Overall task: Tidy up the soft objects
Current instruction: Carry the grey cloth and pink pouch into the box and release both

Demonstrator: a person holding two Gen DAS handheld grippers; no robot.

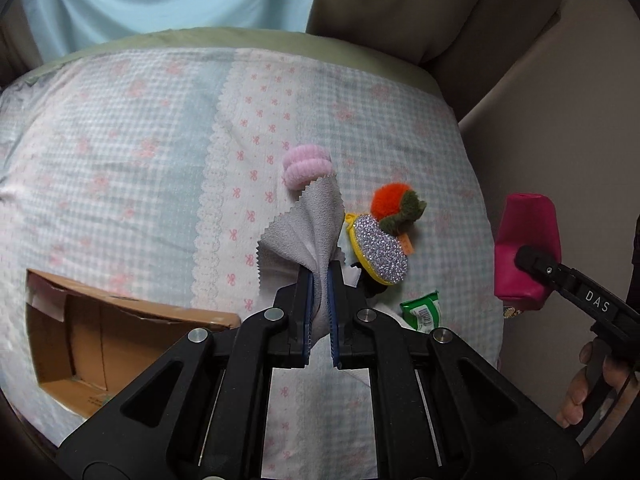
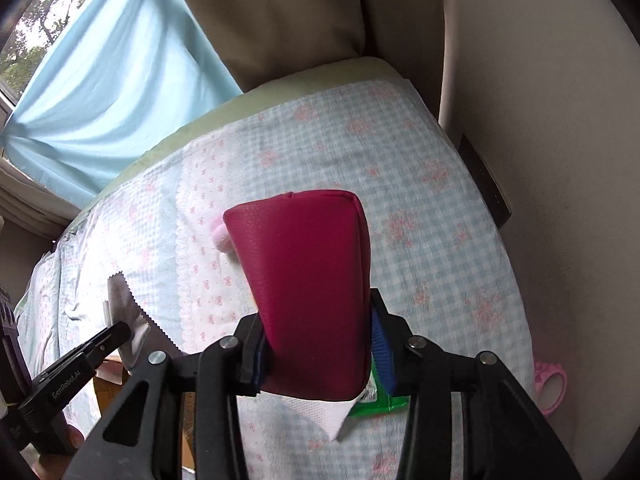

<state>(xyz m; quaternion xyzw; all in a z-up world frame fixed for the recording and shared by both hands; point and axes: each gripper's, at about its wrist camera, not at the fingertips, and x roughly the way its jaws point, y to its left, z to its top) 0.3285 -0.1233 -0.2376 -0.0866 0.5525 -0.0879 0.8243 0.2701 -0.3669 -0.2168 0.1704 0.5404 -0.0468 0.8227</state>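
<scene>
My left gripper (image 1: 319,280) is shut on a grey cloth (image 1: 308,228) with zigzag edges and holds it above the bed; the cloth also shows in the right wrist view (image 2: 128,312). My right gripper (image 2: 320,344) is shut on a magenta pouch (image 2: 308,280), lifted off the bed; the pouch also shows in the left wrist view (image 1: 524,248). On the bedspread (image 1: 120,160) lie a pink fluffy scrunchie (image 1: 306,166), an orange and green plush (image 1: 394,206), a glittery silver pad with a yellow rim (image 1: 380,252) and a green packet (image 1: 422,312).
An open cardboard box (image 1: 100,340) sits on the bed at the left. A white tissue (image 2: 336,416) and the green packet (image 2: 376,400) lie under the pouch. A pink ring object (image 2: 552,388) sits at the bed's right edge. A beige wall and cushion border the right.
</scene>
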